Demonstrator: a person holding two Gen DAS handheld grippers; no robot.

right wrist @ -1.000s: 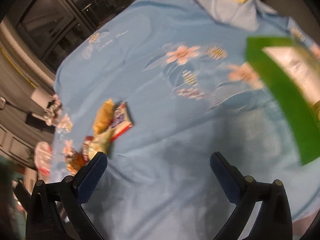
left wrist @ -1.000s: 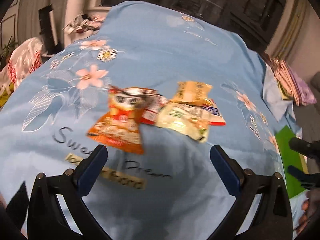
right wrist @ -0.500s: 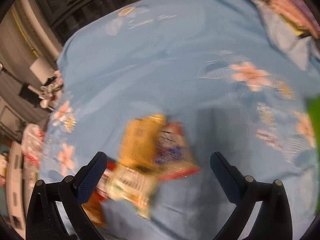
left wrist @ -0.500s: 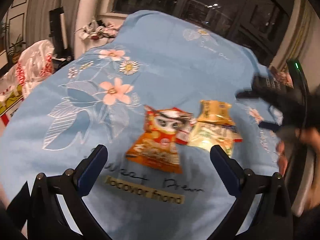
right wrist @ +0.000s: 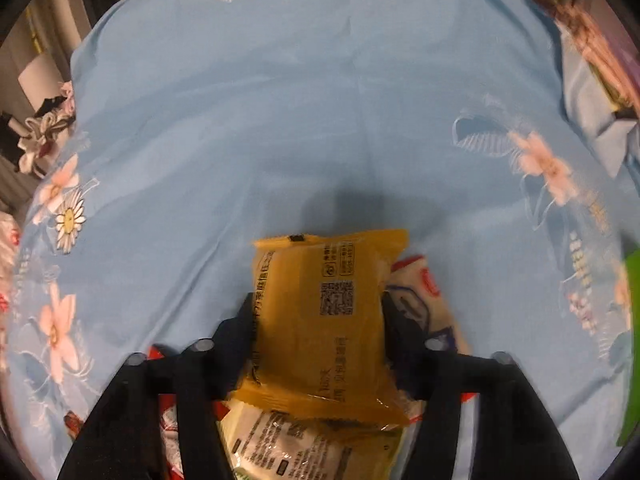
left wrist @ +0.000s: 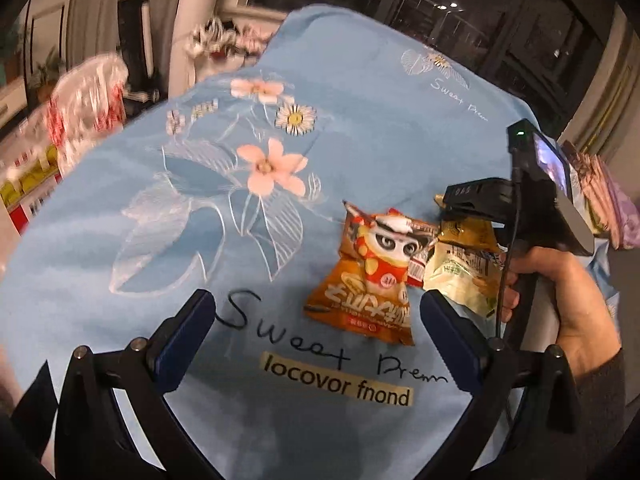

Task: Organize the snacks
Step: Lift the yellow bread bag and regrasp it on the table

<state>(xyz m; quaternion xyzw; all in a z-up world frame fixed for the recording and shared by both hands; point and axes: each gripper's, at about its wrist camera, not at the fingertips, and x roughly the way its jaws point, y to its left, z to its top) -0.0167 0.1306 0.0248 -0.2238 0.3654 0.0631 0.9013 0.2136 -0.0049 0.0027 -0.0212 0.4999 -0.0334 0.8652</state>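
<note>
Yellow packet (right wrist: 320, 320), floral blue cloth (right wrist: 280, 120)

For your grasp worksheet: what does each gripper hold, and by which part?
Right gripper clamps the yellow plastic snack packet across its long side edges, mid-length. Left gripper holds nothing.

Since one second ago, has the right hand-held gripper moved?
Yes. The right hand-held gripper has come from the bare blue cloth onto the snack pile; its jaws have just been closing, now around the yellow packet.
</note>
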